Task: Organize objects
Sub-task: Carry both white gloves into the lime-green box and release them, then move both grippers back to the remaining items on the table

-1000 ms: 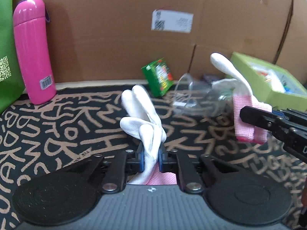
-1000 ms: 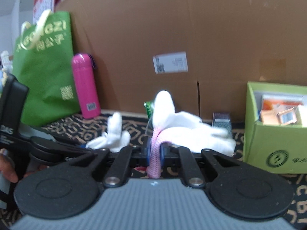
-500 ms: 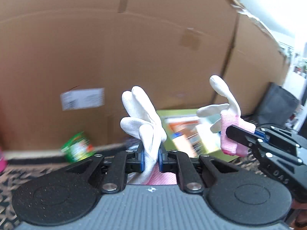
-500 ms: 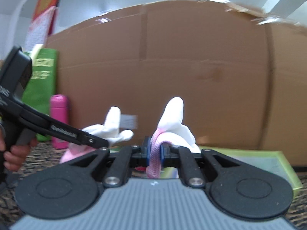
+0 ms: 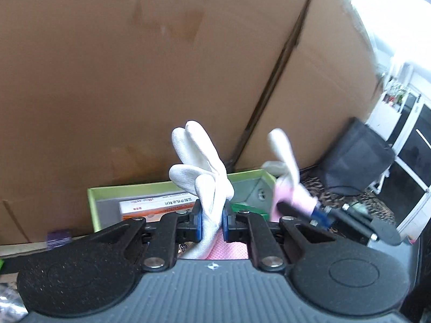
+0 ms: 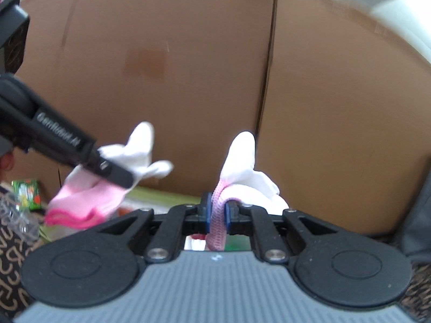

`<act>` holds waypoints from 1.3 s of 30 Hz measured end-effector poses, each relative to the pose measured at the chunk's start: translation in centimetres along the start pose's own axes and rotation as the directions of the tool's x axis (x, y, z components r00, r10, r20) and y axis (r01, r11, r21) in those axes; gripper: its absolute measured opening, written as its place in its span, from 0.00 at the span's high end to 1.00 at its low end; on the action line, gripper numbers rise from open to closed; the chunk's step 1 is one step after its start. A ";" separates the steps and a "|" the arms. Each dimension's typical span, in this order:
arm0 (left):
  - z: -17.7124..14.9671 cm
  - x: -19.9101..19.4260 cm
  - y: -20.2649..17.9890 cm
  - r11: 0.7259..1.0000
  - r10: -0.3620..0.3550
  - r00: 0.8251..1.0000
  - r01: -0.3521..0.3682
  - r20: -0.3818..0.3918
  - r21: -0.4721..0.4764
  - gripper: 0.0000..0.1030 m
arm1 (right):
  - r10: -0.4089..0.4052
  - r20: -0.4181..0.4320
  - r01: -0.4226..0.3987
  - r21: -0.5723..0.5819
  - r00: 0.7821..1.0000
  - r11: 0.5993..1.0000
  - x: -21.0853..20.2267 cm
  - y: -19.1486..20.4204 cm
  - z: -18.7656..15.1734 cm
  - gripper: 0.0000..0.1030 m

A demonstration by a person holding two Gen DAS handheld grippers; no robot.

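Observation:
My left gripper (image 5: 211, 223) is shut on a white glove (image 5: 199, 167) with a pink cuff, its fingers sticking up. In the right wrist view that gripper (image 6: 118, 176) comes in from the left with the same glove (image 6: 89, 199) hanging from it. A second white glove (image 6: 242, 172) is clamped by its pink cuff in my right gripper (image 6: 216, 215), which is shut on it. From the left wrist camera the right gripper (image 5: 289, 208) and its glove (image 5: 285, 161) are just to the right, blurred. Both gloves hang in the air over a lime-green box (image 5: 134, 188).
A tall cardboard wall (image 5: 134, 67) fills the background. The green box holds an orange and white carton (image 5: 156, 204). A purple item (image 5: 58, 239) lies left of it, a dark bag (image 5: 355, 161) to the right. A green packet (image 6: 25, 193) and clear plastic (image 6: 16, 218) lie on the patterned cloth (image 6: 10, 269).
Both grippers have swung right and risen with their gloves, from above the patterned cloth to above the green box. The pink bottle and green bag have left the view.

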State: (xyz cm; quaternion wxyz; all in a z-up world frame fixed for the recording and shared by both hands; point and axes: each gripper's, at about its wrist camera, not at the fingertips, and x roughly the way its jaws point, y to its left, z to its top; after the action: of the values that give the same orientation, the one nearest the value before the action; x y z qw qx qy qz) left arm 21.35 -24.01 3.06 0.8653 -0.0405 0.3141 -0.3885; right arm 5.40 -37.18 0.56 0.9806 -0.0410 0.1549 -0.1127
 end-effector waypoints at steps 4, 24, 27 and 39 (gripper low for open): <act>-0.9 2.8 0.7 0.999 0.044 0.997 -0.044 -0.069 -0.007 0.53 | 0.133 -0.149 -0.117 0.112 0.980 0.987 2.6 -1.5 -1.8 0.75; -3.6 -5.3 1.5 0.993 0.103 0.987 -0.109 0.123 0.041 0.18 | 0.097 -0.191 -0.057 0.203 0.977 0.977 4.3 -2.2 -2.7 0.52; -5.1 -7.6 2.1 0.990 0.122 0.980 -0.131 0.156 0.048 0.14 | 0.093 -0.092 -0.071 0.217 0.991 0.974 1.2 -1.8 -2.1 0.20; -12.4 -15.2 7.2 0.937 0.343 0.918 -0.349 0.199 -0.003 0.10 | 0.306 0.064 -0.312 0.169 0.950 0.935 -3.9 3.9 -3.0 0.00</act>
State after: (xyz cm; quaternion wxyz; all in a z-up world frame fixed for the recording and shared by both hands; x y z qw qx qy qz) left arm 11.23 -6.24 -1.33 0.9475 -0.0086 0.2232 -0.2287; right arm 1.68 -32.60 -1.61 0.9885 0.0692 0.1307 0.0301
